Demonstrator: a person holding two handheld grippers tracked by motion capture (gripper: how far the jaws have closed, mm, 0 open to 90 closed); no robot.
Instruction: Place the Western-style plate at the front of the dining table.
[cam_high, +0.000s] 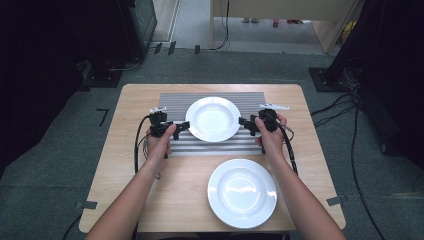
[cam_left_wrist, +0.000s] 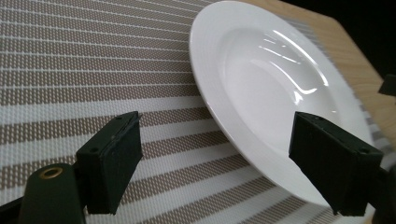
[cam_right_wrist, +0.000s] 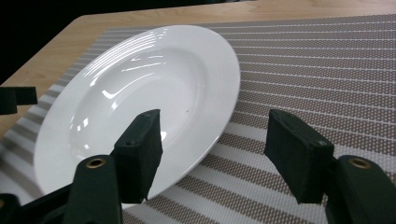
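The light wooden tabletop (cam_high: 150, 200) is carrying a striped woven placemat (cam_high: 175, 100) and two round white ceramic plates: one (cam_high: 213, 119) on the mat, one (cam_high: 242, 193) nearer the person. Both forearms are reaching forward, the left tool (cam_high: 185, 126) and right tool (cam_high: 244, 123) flanking the mat plate, jaws spread, gripping nothing. The gripper views are showing the mat's weave.

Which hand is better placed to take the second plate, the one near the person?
Probably the right. The right gripper is open beside the plate on the mat, and the near plate lies just below that hand; the left gripper is farther away.
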